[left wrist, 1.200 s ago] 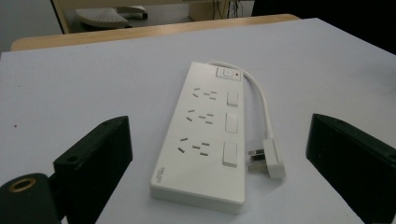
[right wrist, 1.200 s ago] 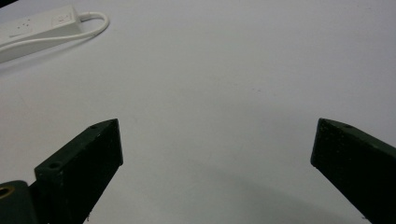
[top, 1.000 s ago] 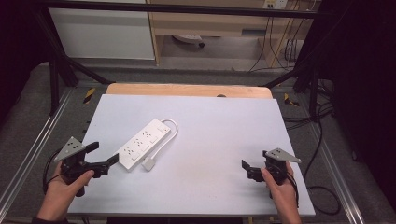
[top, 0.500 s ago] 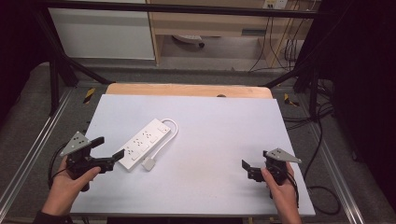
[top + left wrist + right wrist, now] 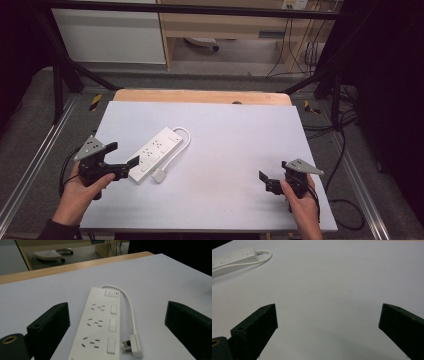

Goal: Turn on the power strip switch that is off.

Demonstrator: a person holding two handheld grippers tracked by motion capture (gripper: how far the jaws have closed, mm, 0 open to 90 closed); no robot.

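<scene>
From above, your left gripper [image 5: 122, 157] sits spread wide at the near end of the white power strip [image 5: 155, 153] — holding nothing. Your right gripper [image 5: 266, 181] rests well apart on the bare table [image 5: 240, 135].

Along your left jaws, the strip lies between them, its plug [image 5: 133, 346] just beside it.

Along your right jaws — wide open, empty — the strip is far ahead.

White power strip [image 5: 155, 154] and its plug [image 5: 160, 176] obstruct the surface [image 5: 240, 135] left; centre and right lie open.
</scene>
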